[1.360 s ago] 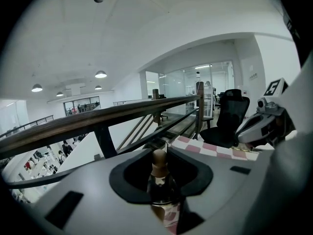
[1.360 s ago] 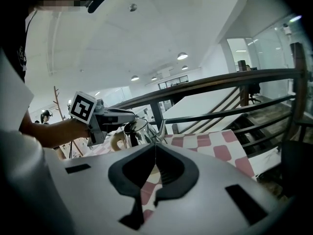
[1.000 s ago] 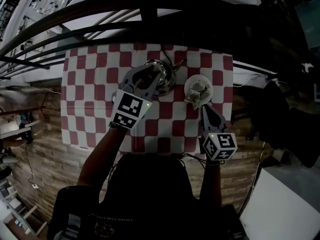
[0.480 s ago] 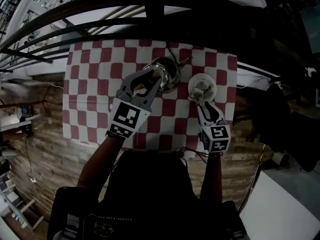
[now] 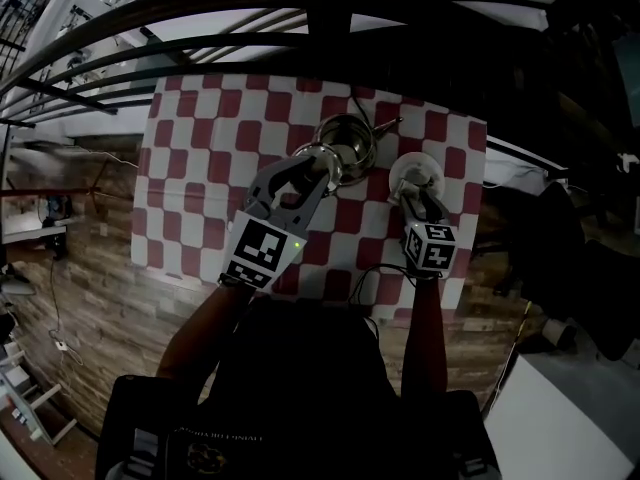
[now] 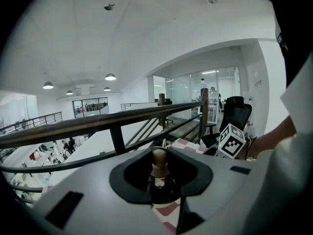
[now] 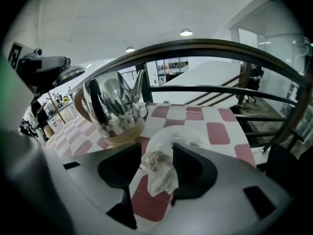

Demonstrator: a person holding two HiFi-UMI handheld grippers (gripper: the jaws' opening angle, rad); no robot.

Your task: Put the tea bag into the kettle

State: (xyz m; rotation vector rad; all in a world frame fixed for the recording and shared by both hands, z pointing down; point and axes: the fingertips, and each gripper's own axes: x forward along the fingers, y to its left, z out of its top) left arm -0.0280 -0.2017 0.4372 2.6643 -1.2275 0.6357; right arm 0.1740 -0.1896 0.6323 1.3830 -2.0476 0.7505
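A crumpled pale tea bag [image 7: 157,169] lies on a white saucer [image 7: 193,133] and shows between the jaws of my right gripper [image 7: 155,164]. Those jaws are opening, with a gap on the bag's left side. The glass kettle [image 7: 110,109] with a tan base stands just left of the saucer, and its mouth [image 5: 347,136] is uncovered. My left gripper [image 5: 316,162] holds the kettle lid [image 5: 322,154] near the kettle's front left. In the left gripper view the lid's brown knob [image 6: 158,157] sits clamped between the jaws.
A red-and-white checked cloth [image 5: 200,168] covers the table. A dark metal railing [image 5: 250,13] runs along the table's far side. The kettle's cord [image 5: 360,103] trails off behind it. The right gripper's marker cube [image 6: 231,141] shows in the left gripper view.
My right gripper has moved forward to the saucer and its jaws have parted around the tea bag. The left gripper still holds the lid beside the kettle.
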